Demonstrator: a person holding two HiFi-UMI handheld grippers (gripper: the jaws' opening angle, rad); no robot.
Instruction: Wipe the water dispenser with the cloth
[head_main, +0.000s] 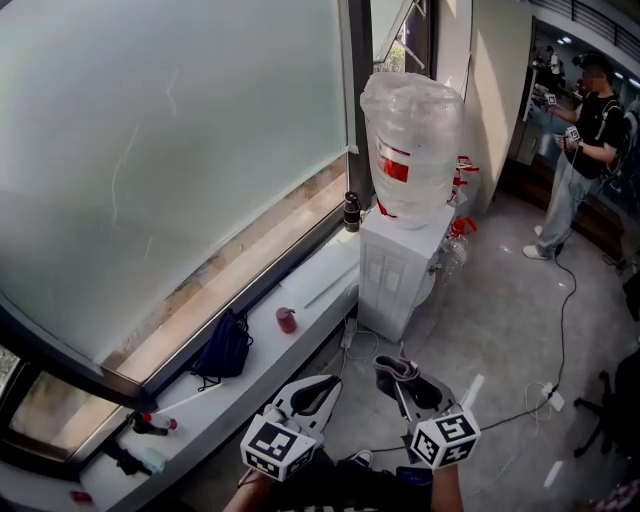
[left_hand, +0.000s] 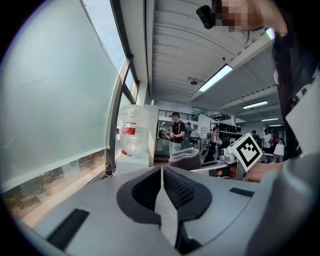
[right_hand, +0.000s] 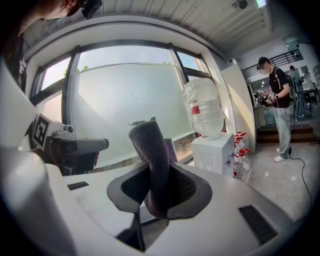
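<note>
The white water dispenser (head_main: 398, 270) stands against the window ledge with a plastic-wrapped clear bottle (head_main: 412, 150) on top, about a metre ahead of both grippers. My right gripper (head_main: 400, 378) is shut on a dark grey cloth (right_hand: 150, 145), which sticks up between its jaws; the gripper (right_hand: 159, 175) points toward the dispenser (right_hand: 215, 152). My left gripper (head_main: 312, 395) is beside it on the left, shut with nothing held (left_hand: 161, 174). In the left gripper view, the cloth (left_hand: 185, 159) shows at right and the dispenser (left_hand: 132, 161) lies far ahead.
A dark bag (head_main: 222, 348), a red cup (head_main: 287, 320) and a dark bottle (head_main: 351, 211) sit on the window ledge. Spare water jugs (head_main: 455, 245) stand right of the dispenser. A person (head_main: 585, 140) stands at back right; a cable (head_main: 560, 330) crosses the floor.
</note>
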